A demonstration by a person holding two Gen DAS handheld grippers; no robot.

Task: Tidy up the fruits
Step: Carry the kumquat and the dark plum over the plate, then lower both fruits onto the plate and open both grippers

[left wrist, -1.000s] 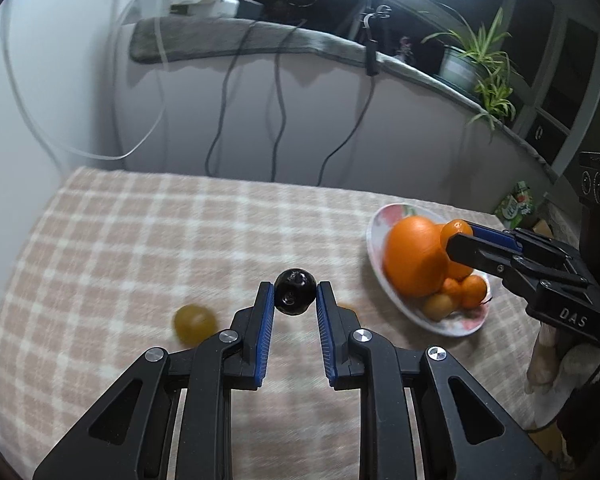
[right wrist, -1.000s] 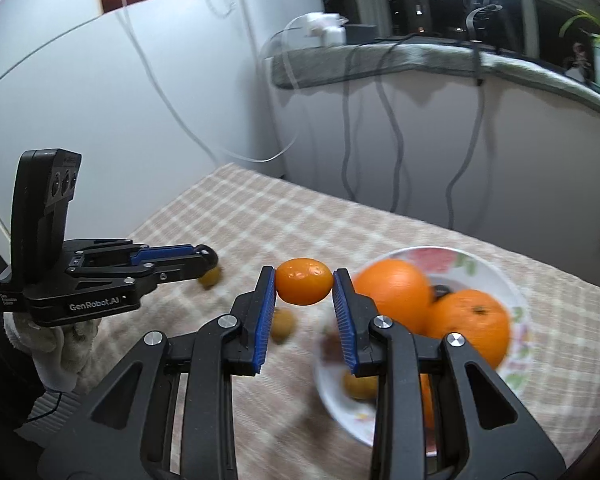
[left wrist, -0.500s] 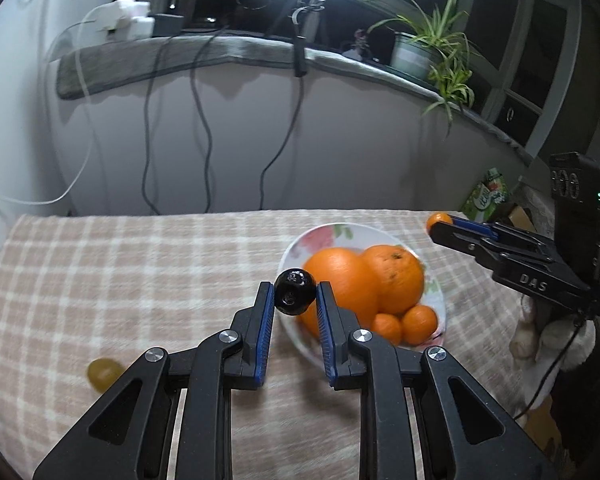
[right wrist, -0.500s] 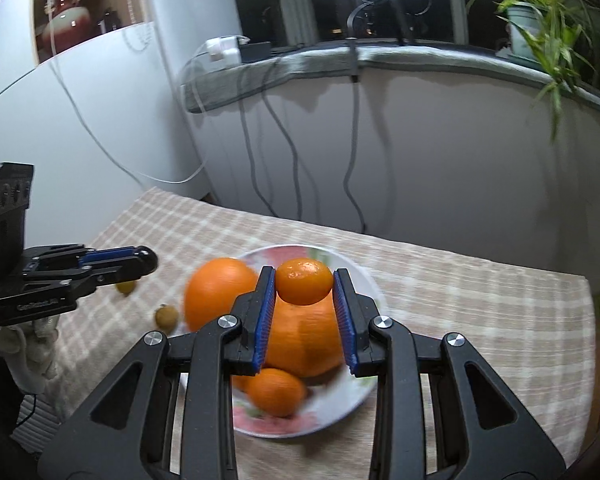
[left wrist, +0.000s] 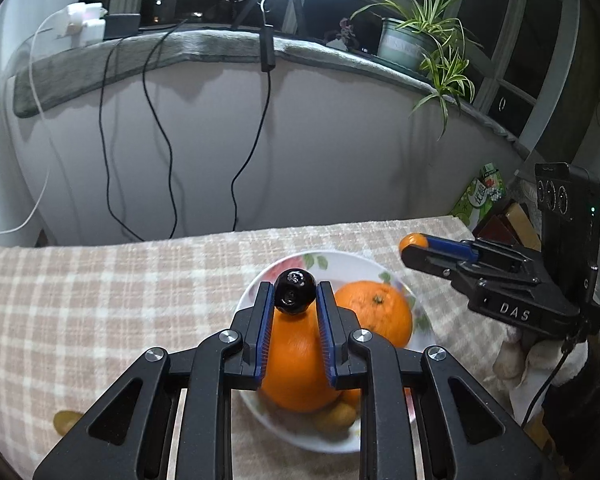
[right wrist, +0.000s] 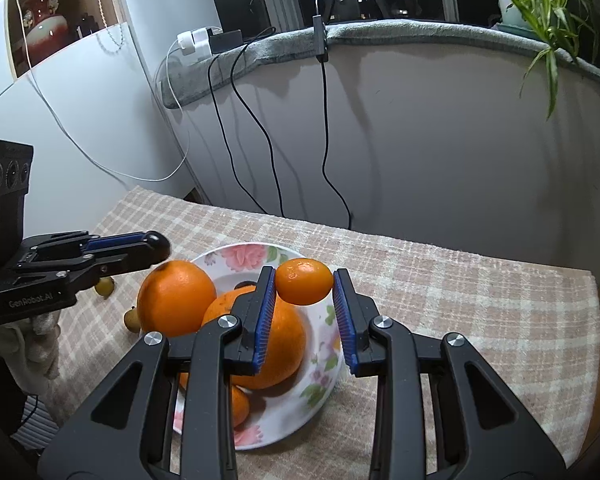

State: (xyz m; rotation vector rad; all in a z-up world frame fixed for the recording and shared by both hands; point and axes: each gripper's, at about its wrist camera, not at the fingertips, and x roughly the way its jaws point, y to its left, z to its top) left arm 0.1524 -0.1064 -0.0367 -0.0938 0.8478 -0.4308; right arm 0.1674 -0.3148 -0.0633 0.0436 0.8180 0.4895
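**Orange and black fruits held over the flowered plate**

Orange citrus fills most of the flowered plate (right wrist: 220, 254), which sits on the checked cloth of the bench (right wrist: 440, 280). Two large oranges (right wrist: 176, 298) lie side by side on the plate, with smaller orange fruits and a small brownish one tucked at its near edge.

The left hand-held gripper (left wrist: 295, 298) is pinching a small glossy black fruit (left wrist: 295, 297) between its blue pads, holding it above the plate, over the nearer large orange. The right hand-held gripper (right wrist: 304, 288) is pinching a small mandarin (right wrist: 304, 287) by its two ends, above the plate's right side.

Off the plate, to its left, two small yellowish fruits (right wrist: 105, 286) rest on the cloth. One lies partly behind the left gripper's fingers in the right wrist view, the other just beside the plate's rim.

Beyond the plate, black cables (right wrist: 328, 140) hang down a pale wall from a grey-covered sill that carries a potted plant (left wrist: 408, 40).
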